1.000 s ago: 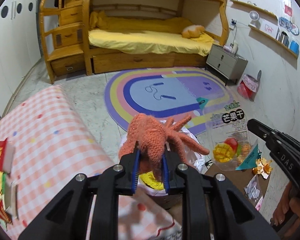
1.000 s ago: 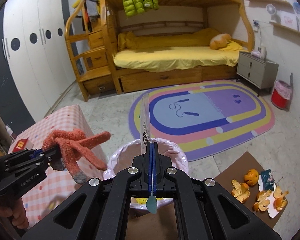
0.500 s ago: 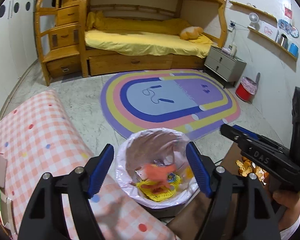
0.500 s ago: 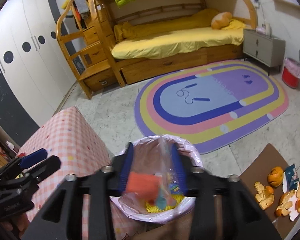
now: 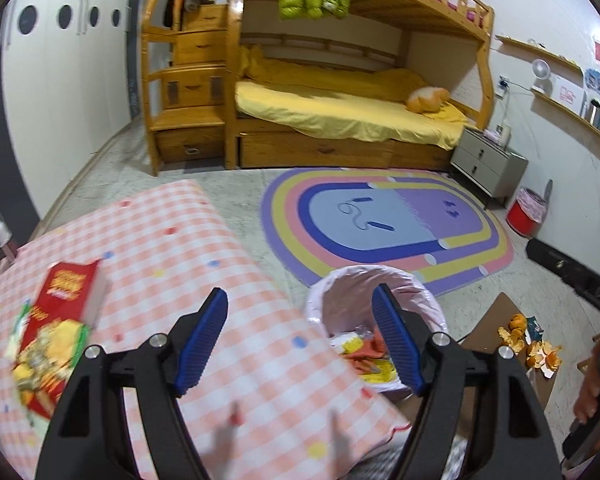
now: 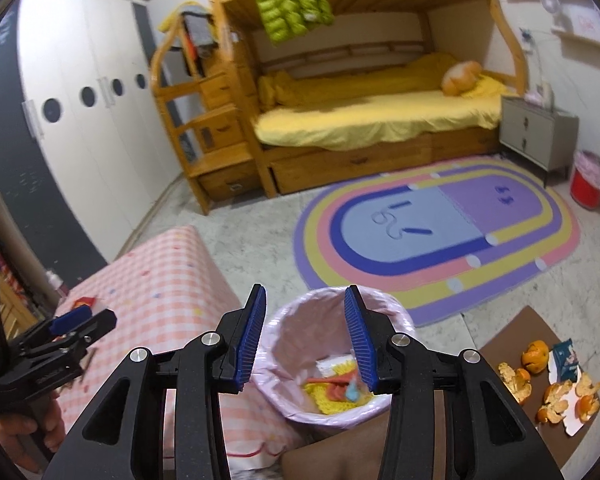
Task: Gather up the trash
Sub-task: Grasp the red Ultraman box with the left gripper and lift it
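A bin lined with a pink bag [image 5: 354, 274] [image 6: 300, 310] stands on the floor beside the checked table. Inside it lie an orange glove [image 5: 370, 350] [image 6: 336, 384], a yellow knitted thing [image 6: 332, 402] and a snack bag. My left gripper [image 5: 300, 312] is open and empty over the table's edge, left of the bin. My right gripper [image 6: 305, 318] is open and empty above the bin. Red and yellow snack packets [image 5: 56, 320] lie on the table at the left. Orange peels and wrappers [image 6: 556, 384] [image 5: 528, 344] lie on a brown board at the right.
The pink checked table [image 5: 160, 248] [image 6: 160, 276] fills the left. A striped oval rug [image 6: 440, 232] lies beyond the bin. A wooden bunk bed [image 5: 340, 120], a grey nightstand [image 6: 538, 136] and a red bin [image 6: 588, 182] stand at the back.
My left gripper let go of the orange glove and my right gripper let go of the snack bag; both fell into the bin. Both grippers opened. The left gripper has swung left over the table.
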